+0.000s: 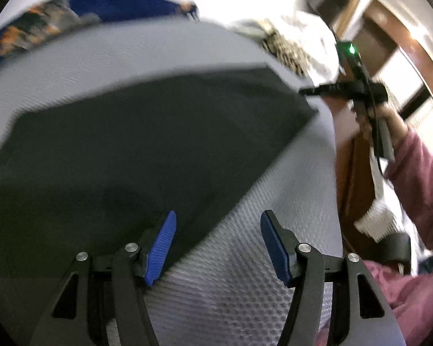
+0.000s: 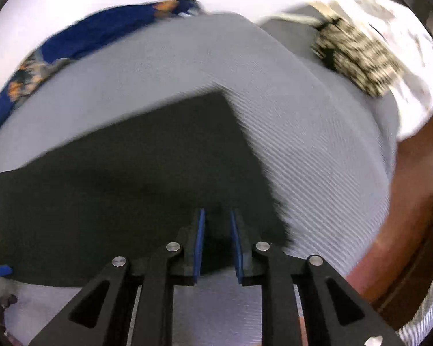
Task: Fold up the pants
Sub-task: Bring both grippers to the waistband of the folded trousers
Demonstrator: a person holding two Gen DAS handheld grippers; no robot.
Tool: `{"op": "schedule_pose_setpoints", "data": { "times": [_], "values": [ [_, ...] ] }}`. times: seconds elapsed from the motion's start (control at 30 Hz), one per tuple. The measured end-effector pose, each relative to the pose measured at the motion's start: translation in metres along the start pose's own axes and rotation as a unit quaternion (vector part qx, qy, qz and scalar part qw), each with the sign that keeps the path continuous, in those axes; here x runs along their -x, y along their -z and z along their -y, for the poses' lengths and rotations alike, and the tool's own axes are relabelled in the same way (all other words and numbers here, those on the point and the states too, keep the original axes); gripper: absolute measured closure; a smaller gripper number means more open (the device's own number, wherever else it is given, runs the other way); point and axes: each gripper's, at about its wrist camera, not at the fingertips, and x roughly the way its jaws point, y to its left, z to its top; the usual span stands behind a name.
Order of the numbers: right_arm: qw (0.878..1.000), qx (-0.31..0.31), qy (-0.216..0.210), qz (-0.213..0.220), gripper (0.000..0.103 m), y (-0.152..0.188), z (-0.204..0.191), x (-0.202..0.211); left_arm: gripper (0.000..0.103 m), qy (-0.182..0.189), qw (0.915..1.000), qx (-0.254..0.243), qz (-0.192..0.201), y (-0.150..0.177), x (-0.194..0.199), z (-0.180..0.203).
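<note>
The dark pants (image 2: 130, 178) lie flat, folded to a block on the grey textured bed (image 2: 317, 144); soft, limp and light, best pinched at a corner or edge; left tool (image 1: 216, 245) stands apart and empty; right tool (image 2: 218, 245) narrowly parted over the cloth, gripping nothing.

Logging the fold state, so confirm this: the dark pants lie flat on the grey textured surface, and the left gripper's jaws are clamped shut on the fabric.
Not quite. The dark pants do lie flat on the grey textured surface, but the left gripper stands open, nothing between its blue pads. The left wrist view shows it.
</note>
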Motion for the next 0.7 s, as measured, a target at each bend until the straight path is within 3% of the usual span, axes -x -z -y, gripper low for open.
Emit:
{"op": "schedule_pose_setpoints", "data": {
  "times": [0.07, 0.17, 0.3, 0.37, 0.53, 0.7],
  "values": [
    [0.999, 0.029, -0.039, 0.012, 0.082, -0.012, -0.034, 0.007, 0.041, -0.048, 0.9978, 0.009, 0.044, -0.006, 0.018, -0.013],
    [0.99, 0.082, -0.116, 0.01, 0.079, -0.03, -0.099, 0.008, 0.041, -0.115, 0.9889, 0.049, 0.08, -0.012, 0.037, -0.045],
    [0.96, 0.166, -0.225, -0.011, 0.079, -0.052, -0.198, -0.005, 0.041, -0.168, 0.9747, 0.105, 0.103, -0.009, 0.058, -0.088],
    [0.944, 0.203, -0.257, -0.021, 0.079, -0.056, -0.243, -0.01, 0.041, -0.183, 0.9695, 0.124, 0.105, -0.003, 0.065, -0.106],
    [0.903, 0.311, -0.291, -0.049, 0.077, -0.051, -0.355, -0.03, 0.041, -0.21, 0.9568, 0.17, 0.106, 0.027, 0.081, -0.15],
    [0.879, 0.375, -0.288, -0.064, 0.077, -0.037, -0.412, -0.044, 0.042, -0.213, 0.9505, 0.203, 0.099, 0.053, 0.086, -0.177]
  ]
}}
